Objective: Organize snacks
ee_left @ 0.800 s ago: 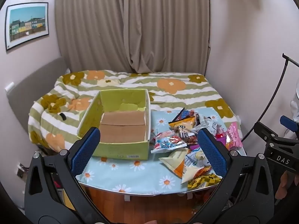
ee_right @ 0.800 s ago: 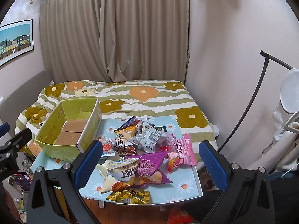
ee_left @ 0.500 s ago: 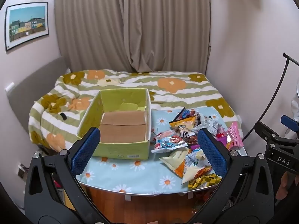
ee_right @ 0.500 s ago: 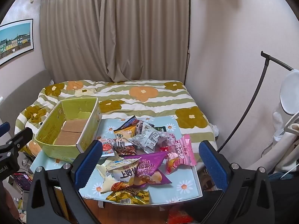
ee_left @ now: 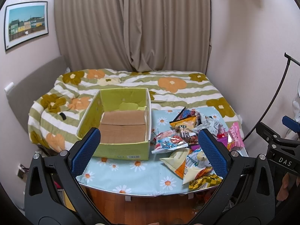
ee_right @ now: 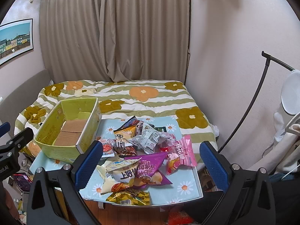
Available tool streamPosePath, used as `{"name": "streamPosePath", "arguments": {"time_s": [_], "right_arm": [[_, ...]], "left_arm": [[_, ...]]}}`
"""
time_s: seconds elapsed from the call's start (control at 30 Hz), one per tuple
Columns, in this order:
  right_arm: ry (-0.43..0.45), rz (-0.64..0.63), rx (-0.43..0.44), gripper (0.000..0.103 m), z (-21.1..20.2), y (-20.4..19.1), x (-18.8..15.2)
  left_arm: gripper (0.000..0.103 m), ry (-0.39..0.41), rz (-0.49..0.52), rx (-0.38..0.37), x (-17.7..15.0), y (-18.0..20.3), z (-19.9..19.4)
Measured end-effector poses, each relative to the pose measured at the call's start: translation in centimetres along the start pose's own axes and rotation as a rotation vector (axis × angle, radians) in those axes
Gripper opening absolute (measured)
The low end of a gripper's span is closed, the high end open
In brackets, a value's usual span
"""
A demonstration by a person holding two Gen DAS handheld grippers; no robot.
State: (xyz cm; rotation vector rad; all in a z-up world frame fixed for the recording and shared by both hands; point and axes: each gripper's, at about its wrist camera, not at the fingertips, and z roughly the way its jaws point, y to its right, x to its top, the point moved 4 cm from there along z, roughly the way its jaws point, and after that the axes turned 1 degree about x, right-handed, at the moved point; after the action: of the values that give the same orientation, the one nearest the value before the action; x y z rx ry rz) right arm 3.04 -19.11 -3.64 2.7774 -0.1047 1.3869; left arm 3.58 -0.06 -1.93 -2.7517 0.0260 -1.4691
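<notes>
Lying heaped on the desk (ee_right: 189, 176) right of the empty green box (ee_left: 120, 151): snack packets (ee_right: 142, 150), light, crinkly, slippery, air-puffed, contents likely crushable. Best taken by a crimped edge. Left gripper (ee_left: 148, 150) and right gripper (ee_right: 150, 161): fingers spread wide, holding nothing.

Behind the table's far edge, a bed under a green-striped floral duvet (ee_left: 174, 88). Beige curtains (ee_left: 131, 24) drawn across the back wall. A framed townscape print (ee_left: 26, 24) hanging left. Right, a black curved lamp stand (ee_right: 249, 105).
</notes>
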Motion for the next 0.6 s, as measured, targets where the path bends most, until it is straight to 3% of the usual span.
{"name": "streamPosePath", "arguments": {"time_s": [0.6], "right_arm": [[-0.005, 0.000, 0.001, 0.103, 0.08, 0.17, -0.08]], "left_arm": [[0.103, 0.003, 0.006, 0.004, -0.56, -0.45, 0.61]]}}
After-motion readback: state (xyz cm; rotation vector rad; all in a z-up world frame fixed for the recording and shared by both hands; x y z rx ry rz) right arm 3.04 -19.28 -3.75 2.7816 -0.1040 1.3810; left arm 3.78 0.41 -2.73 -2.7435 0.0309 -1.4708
